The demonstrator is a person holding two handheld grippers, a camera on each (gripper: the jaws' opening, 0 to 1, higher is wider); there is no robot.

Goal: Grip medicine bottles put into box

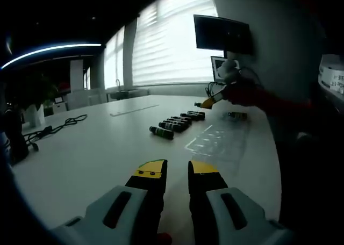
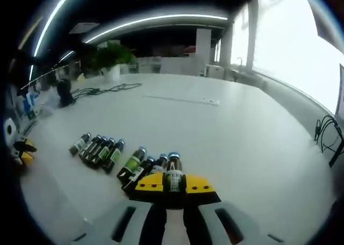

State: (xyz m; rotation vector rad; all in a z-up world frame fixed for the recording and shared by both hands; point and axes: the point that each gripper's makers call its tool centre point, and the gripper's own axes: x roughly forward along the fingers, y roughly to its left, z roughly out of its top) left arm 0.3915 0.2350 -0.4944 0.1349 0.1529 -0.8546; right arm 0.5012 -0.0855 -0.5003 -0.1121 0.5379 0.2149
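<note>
While the right gripper (image 2: 174, 185) clamps one medicine bottle (image 2: 173, 176) between its yellow-tipped jaws, the remaining bottles (image 2: 99, 150) lie in a row on the white tabletop (image 2: 226, 132). In the left gripper view, the left gripper (image 1: 177, 171) stands with jaws parted and empty above the tabletop, and the clear box (image 1: 217, 140) rests near the tabletop's right edge, beside the row.

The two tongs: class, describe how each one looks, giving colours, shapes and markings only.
The left tongs have two black jaws with yellow tips, rising from pale grey housings with dark oval slots. The right tongs match: black jaws, yellow tips with small dark marks, pale grey housings with dark slots.
</note>
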